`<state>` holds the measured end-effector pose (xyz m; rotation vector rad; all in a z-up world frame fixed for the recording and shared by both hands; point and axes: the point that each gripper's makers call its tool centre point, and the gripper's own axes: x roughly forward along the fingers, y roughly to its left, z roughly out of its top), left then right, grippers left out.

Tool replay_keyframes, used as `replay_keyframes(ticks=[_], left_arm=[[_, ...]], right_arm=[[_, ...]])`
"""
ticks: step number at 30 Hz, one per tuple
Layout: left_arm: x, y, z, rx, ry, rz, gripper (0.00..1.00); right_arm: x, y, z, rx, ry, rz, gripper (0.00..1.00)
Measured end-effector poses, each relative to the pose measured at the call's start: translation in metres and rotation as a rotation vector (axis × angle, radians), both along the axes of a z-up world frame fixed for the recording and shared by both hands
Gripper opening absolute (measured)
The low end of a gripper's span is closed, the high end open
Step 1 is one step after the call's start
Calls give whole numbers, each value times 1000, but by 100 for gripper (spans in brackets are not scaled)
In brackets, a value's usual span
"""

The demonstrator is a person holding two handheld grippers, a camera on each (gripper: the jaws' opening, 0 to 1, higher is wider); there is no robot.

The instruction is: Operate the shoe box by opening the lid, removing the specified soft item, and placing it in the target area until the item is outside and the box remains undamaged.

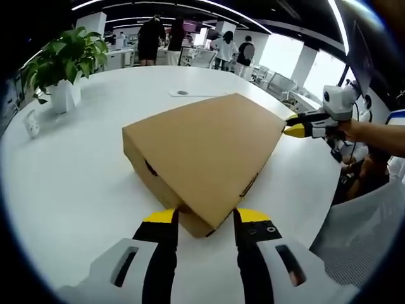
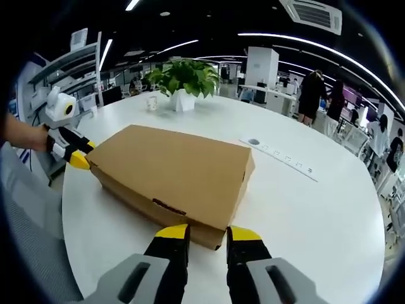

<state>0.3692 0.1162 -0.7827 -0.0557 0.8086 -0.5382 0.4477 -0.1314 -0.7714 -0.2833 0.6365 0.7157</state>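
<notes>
A brown cardboard shoe box [image 1: 202, 145] lies on the white round table [image 1: 76, 183] with its lid down. The nearest corner of the box sits between the yellow-tipped jaws of my left gripper [image 1: 205, 216], which stands open. At the opposite corner, my right gripper [image 1: 297, 126] comes in from the right, held by a hand, its tips at the box's edge. In the right gripper view, the box [image 2: 171, 168] points a corner between the jaws of my open right gripper [image 2: 207, 233]. The left gripper [image 2: 79, 155] touches the far left corner.
A potted plant [image 1: 63, 63] [image 2: 183, 79] and a small white cup [image 1: 31, 123] [image 2: 152, 101] stand toward the table's far side. A flat white power strip [image 2: 278, 155] lies behind the box. A grey mesh chair [image 1: 361, 234] is at the table's edge. People stand in the background.
</notes>
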Motion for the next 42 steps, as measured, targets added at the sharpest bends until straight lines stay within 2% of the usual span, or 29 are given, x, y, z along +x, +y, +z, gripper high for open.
replay_keyframes(ticks=[9, 18, 24, 33, 42], left_arm=[[1, 10, 2, 8, -10, -26, 35], [-1, 12, 4, 10, -1, -54, 35], [0, 16, 5, 8, -1, -69, 35], [3, 27, 5, -1, 7, -84, 34], [10, 38, 4, 30, 22, -116, 35]], right_arm=[[-9, 9, 0, -2, -8, 0, 19], [-12, 13, 0, 22, -4, -41, 21], [-18, 20, 1, 33, 3, -49, 25], [-24, 26, 0, 33, 4, -42, 21], [-32, 36, 1, 56, 30, -56, 20]])
